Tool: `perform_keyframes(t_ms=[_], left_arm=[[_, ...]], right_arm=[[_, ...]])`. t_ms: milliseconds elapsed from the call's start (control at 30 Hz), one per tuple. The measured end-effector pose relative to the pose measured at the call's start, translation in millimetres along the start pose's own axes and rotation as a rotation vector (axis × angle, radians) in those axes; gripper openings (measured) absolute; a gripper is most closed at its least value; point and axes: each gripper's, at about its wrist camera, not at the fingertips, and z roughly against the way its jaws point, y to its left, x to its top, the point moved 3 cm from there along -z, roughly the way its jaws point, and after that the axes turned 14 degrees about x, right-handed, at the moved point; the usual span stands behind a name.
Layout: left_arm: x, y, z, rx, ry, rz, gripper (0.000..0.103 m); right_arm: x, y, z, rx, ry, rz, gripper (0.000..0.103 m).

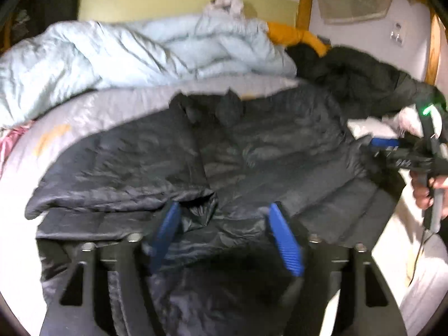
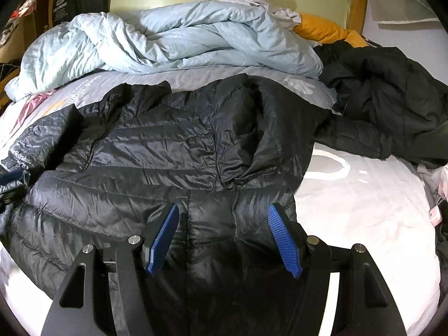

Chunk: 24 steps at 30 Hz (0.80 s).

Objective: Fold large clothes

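A black quilted puffer jacket lies spread on the bed, with one sleeve folded across its left half. My left gripper hangs over the jacket's near hem; its blue pads stand apart and grip nothing. In the right wrist view the same jacket fills the middle, one side flap turned in over its body. My right gripper is open above the jacket's lower part, with only fabric below the gap. From the left wrist view the right gripper shows at the jacket's right edge, held by a hand.
A crumpled light blue duvet is piled at the back of the bed. Another dark jacket lies heaped at the back right, an orange garment behind it. Pale bed sheet shows to the right. A wooden post stands behind.
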Motion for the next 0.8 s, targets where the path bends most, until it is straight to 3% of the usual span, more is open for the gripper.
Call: perform_keyframes(t_ms=[133,300,367,433,533,800], left_arm=[[13.5,35.6,23.9,0.043,-0.052,0.122,0.072],[18.3,122.6,13.6,0.145,-0.013,0.342,0.074],[12.1,165.8,-0.8,0.169,0.037,0.453,0.074],[2.7,198.5,-12.3,0.142,0.083,0.572,0.074],[-10.8,227.8,-26.9,0.044,0.135,0.729,0.074],[-36.8,244.7,-60.9,-0.050,0.228,0.935,0.070]], right_arm=[[-0.2,0.2,3.3,-0.001,-0.011,0.003,0.069],[-1.2,0.1,4.5,-0.004,-0.012,-0.003,0.069],[-2.5,-0.2,3.9,-0.003,-0.008,-0.008,0.069],[-2.6,0.8,3.3,-0.002,-0.005,-0.006,0.069],[-2.8,4.7,3.0,-0.005,-0.005,0.008,0.069],[-6.7,12.9,-2.8,-0.018,0.012,0.050,0.069]])
